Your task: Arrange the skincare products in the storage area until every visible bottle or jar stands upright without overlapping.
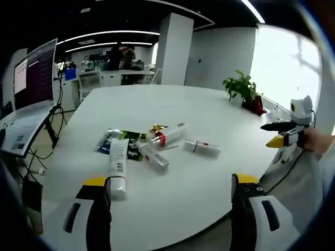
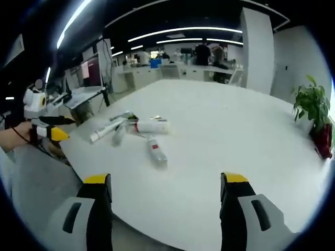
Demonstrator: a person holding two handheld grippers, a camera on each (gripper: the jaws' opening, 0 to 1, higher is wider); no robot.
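Several skincare products lie on their sides in a cluster on the white table [image 1: 209,110]. A white tube [image 1: 118,164] is nearest my left gripper. Beside it lie a slim bottle [image 1: 154,156], a white bottle with a red band [image 1: 168,136], a small white bottle [image 1: 201,147] and dark sachets [image 1: 118,140]. In the right gripper view I see the tube [image 2: 107,130], the red-banded bottle [image 2: 152,126] and the small bottle [image 2: 157,150]. My left gripper [image 1: 171,180] is open, short of the tube. My right gripper [image 2: 165,179] is open over the table edge.
A potted plant [image 1: 242,86] stands at the table's far side [image 2: 313,104]. A monitor on a stand [image 1: 34,78] is off the table's left. The right gripper [image 1: 268,134] is off the table edge; the left gripper [image 2: 67,128] is likewise beside the table. People stand at desks behind.
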